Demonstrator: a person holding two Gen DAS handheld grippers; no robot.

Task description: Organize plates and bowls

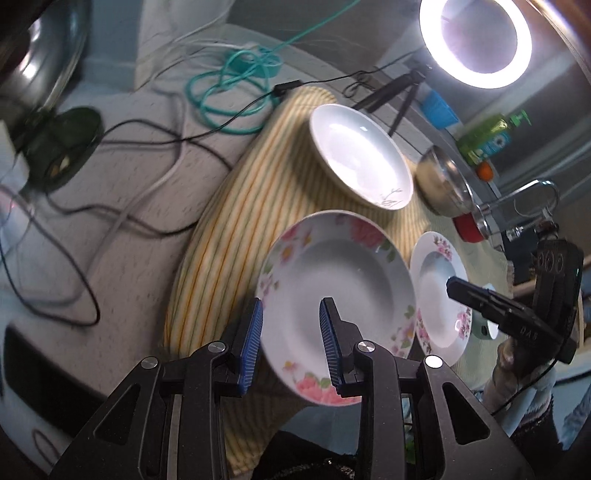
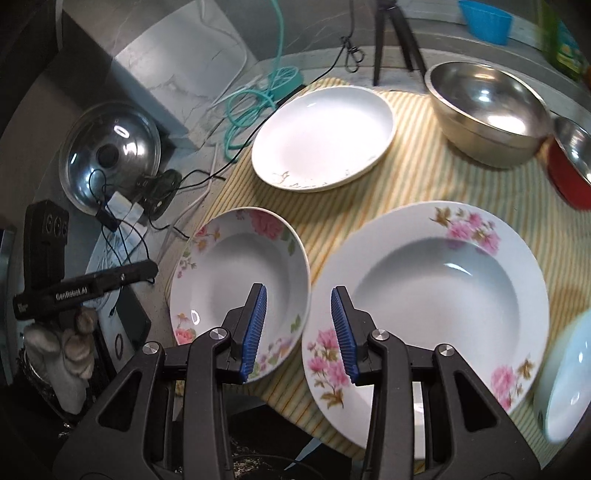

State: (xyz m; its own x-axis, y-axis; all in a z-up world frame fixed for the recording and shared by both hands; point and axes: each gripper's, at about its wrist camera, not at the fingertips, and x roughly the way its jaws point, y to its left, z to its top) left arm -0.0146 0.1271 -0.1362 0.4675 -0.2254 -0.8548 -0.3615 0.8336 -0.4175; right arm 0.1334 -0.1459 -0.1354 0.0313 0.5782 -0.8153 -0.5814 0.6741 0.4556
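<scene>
Striped yellow-green cloth (image 2: 417,177) covers the middle of a pale speckled counter (image 1: 122,206), w/ a grey marbled wall behind. On the cloth: plain white plate (image 2: 323,138) at the back, small flowered plate (image 2: 240,284) front-left, big flowered plate (image 2: 428,306) just beside it on the right, rims close, can't tell if touching. Steel bowl (image 2: 487,114) sits at the back right w/ a red-sided bowl (image 2: 570,173) just beside it. Left gripper (image 1: 291,332) is open to a medium gap, holding nothing, over the near rim of the small flowered plate (image 1: 336,306). Right gripper (image 2: 299,321) likewise open, nothing held, fingers over the spot where the two flowered plates' rims meet. Left view only: lit ring light (image 1: 476,40) on a tripod, green soap bottle (image 1: 487,136), chrome tap (image 1: 524,199), tangle of teal cable (image 1: 236,88) & black wires. Right view only: glass pot lid (image 2: 110,155) leaning at the wall, pale blue bowl (image 2: 569,380) at the right edge, blue tub (image 2: 484,20) up on the ledge. Each view catches the other gripper's black body at its edge.
</scene>
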